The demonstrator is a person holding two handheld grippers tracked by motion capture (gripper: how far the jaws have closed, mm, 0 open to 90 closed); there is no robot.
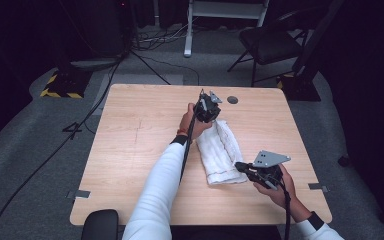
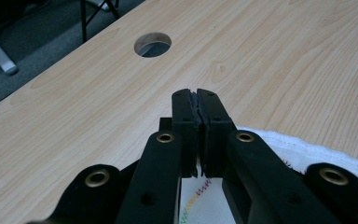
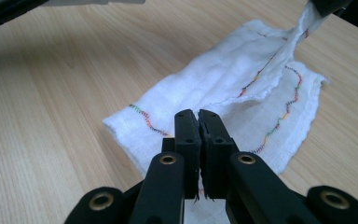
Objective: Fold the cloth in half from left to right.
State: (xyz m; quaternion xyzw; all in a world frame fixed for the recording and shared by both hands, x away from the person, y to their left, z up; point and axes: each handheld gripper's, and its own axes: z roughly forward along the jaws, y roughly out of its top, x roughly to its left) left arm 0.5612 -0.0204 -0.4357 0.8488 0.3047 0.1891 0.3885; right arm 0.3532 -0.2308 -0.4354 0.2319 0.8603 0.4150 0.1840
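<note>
A: Start at the left. What are the left tongs (image 1: pixel 204 111) doing at the far end of the white cloth (image 1: pixel 222 152)?

B: They're closed tight. In the left gripper view there's no gap between the jaws, and the right gripper view shows a corner of the cloth drawn up into a taut strip toward that far gripper. So I judge they've pinched the far edge and are lifting it, probably to fold or spread it.

A: And the cloth itself?

B: It lies right of centre on the wooden table (image 1: pixel 130 150), a long folded band running from the left hand toward the person. Its hem has wavy coloured stitching (image 3: pixel 279 119).

A: Then the right tongs (image 1: pixel 244 168)?

B: Also fully closed, at the near end of the cloth. A thin bit of fabric seems to sit between the pads, though I can't be sure. Holding both ends would keep the band straight while it's moved.

A: Anything else?

B: A round cable hole (image 1: pixel 232 99) beyond the left hand.
</note>
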